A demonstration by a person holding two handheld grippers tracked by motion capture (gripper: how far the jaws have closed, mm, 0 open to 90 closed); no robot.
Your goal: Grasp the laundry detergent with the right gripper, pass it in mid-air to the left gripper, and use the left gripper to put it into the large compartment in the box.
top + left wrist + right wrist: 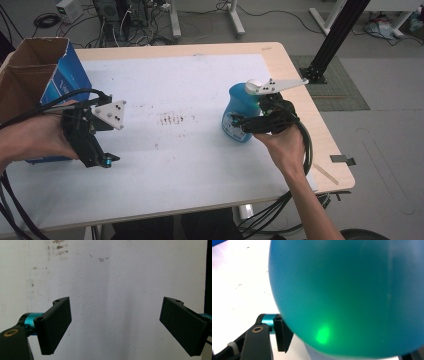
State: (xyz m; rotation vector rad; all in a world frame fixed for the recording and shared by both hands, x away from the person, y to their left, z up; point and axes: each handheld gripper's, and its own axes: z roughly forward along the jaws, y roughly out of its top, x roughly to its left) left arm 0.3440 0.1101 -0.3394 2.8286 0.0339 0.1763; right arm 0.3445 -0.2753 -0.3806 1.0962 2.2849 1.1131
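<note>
1. The right gripper [245, 122], right of frame centre, clamped the blue bottle [240, 107] standing on the white sheet [190, 85].
2. The left gripper [100, 160], at lower left, gaped empty beside a cardboard box [30, 70].
3. The bottle's label was hard to make out.

You're at a light wooden table [292, 65] on grey floor [385, 125]; tangled black cables [130, 22] lie beyond its far edge.

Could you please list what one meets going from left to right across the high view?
Cardboard box → left gripper → brown stains on the table cover → blue bottle → right gripper → black post.
</note>
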